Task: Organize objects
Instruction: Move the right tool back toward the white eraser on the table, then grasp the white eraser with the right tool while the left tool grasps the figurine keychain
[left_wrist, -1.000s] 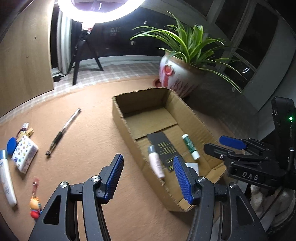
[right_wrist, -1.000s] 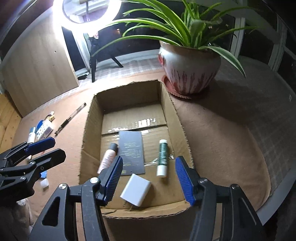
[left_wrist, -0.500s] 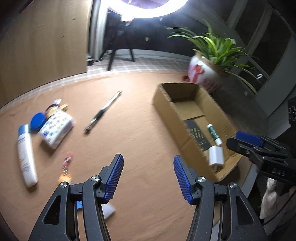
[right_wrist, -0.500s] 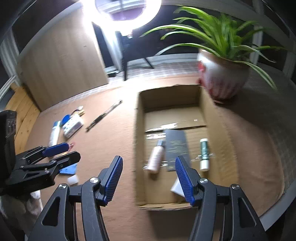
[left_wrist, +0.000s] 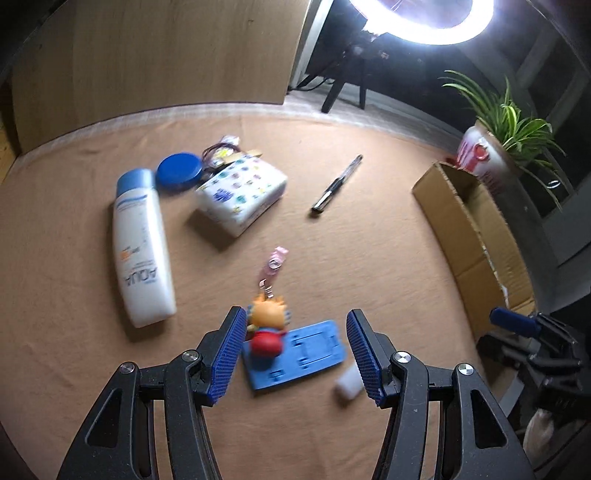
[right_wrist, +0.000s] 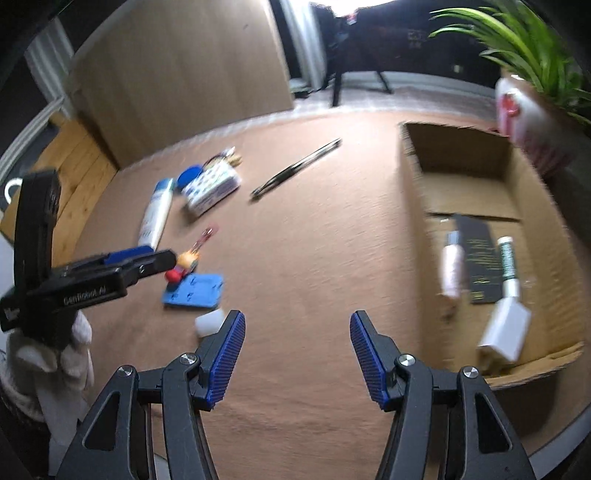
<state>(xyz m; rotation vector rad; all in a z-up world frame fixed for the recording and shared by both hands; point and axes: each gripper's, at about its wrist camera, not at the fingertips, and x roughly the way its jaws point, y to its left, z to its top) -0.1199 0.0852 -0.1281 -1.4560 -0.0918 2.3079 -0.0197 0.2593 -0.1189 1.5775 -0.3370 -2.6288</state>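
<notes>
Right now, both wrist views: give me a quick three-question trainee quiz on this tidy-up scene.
1. True or false: the cartoon figure keychain lies partly on the flat blue plastic stand.
2. Which lies outside the brown cardboard box? A) green-and-white stick B) black pen C) white charger block
3. Fill in: the left gripper is ____, with nothing between its pads.

Key: 1 true; 2 B; 3 open

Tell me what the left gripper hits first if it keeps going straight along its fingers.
Most likely the cartoon keychain figure, lying partly on the blue flat card, between the left gripper's open fingers. Depth is unclear, so which it touches first is uncertain.
</notes>
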